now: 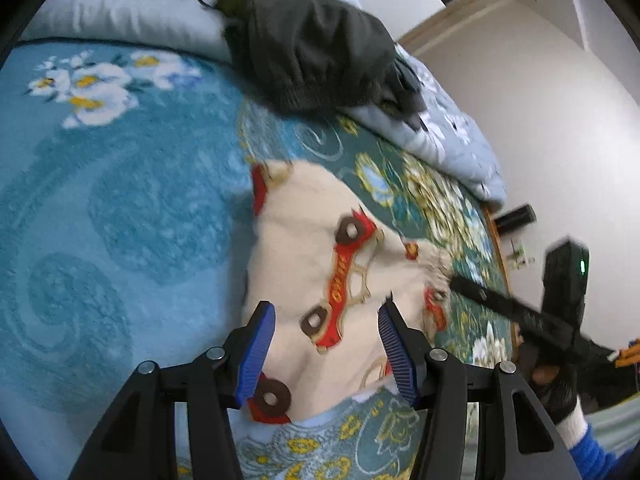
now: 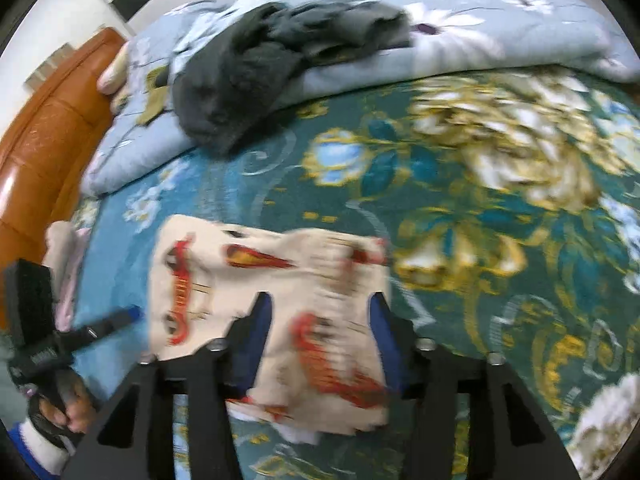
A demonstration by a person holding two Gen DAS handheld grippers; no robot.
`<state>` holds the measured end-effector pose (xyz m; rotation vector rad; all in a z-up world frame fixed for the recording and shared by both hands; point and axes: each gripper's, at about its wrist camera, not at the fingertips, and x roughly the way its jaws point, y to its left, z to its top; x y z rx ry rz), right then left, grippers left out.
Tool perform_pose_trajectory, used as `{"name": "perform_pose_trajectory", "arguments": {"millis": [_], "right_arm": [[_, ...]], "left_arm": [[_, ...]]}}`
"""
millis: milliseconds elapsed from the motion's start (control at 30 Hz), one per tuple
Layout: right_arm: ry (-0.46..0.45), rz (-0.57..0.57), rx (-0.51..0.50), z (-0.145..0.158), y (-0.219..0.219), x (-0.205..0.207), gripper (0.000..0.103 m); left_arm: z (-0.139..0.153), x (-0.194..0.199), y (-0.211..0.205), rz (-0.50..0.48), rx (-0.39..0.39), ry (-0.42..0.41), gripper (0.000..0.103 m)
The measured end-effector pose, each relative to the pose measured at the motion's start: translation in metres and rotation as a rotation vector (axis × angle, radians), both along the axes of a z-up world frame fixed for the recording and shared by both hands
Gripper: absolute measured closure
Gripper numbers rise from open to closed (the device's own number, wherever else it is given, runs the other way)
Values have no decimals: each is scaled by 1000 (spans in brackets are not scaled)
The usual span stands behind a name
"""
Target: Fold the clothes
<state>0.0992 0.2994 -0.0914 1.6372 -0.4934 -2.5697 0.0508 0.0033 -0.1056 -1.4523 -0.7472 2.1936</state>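
Note:
A cream garment with red car prints [image 1: 320, 256] lies folded on the blue-green floral bedspread [image 1: 120, 208]. My left gripper [image 1: 326, 312] is open just above its near part, with nothing between the blue pads [image 1: 260, 344]. In the right wrist view the same garment [image 2: 272, 280] lies below my right gripper [image 2: 318, 304], which is open and empty over its near right part. The right gripper also shows in the left wrist view [image 1: 460, 282] at the garment's right edge. The left gripper shows at the left of the right wrist view [image 2: 132, 314]. The right wrist view is blurred.
A dark grey garment [image 1: 316, 44] is piled on a folded pale blue floral quilt [image 1: 448, 128] at the far side of the bed. An orange headboard [image 2: 44, 128] stands at the left. A pink-white cloth [image 2: 66, 264] lies near it. A white wall [image 1: 540, 112] is beyond the bed.

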Motion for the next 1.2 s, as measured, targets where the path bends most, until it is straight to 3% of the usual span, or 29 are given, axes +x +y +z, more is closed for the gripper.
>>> {"name": "perform_pose_trajectory", "arguments": {"millis": [200, 333, 567, 700, 800, 933, 1100, 1200], "right_arm": [[-91, -103, -189, -38, 27, 14, 50], [-95, -182, -333, -56, 43, 17, 46], [-81, -135, -395, -57, 38, 6, 40], [-94, -138, -417, -63, 32, 8, 40], [-102, -169, -400, -64, 31, 10, 54], [-121, -201, -379, -62, 25, 9, 67], [-116, -223, -378, -53, 20, 10, 72], [-97, -214, -377, -40, 15, 9, 74]], "left_arm": [[-30, -7, -3, 22, -70, -125, 45], [-40, -8, -4, 15, -28, -165, 45], [-45, -10, -1, 15, 59, -183, 45], [-45, -14, 10, -11, 38, -165, 47], [-44, -16, 15, -18, 22, -149, 49], [-43, -14, 19, -27, -38, -130, 66], [-33, -9, 23, -49, -100, -83, 79], [-22, -4, 24, -63, -109, -48, 82]]}}
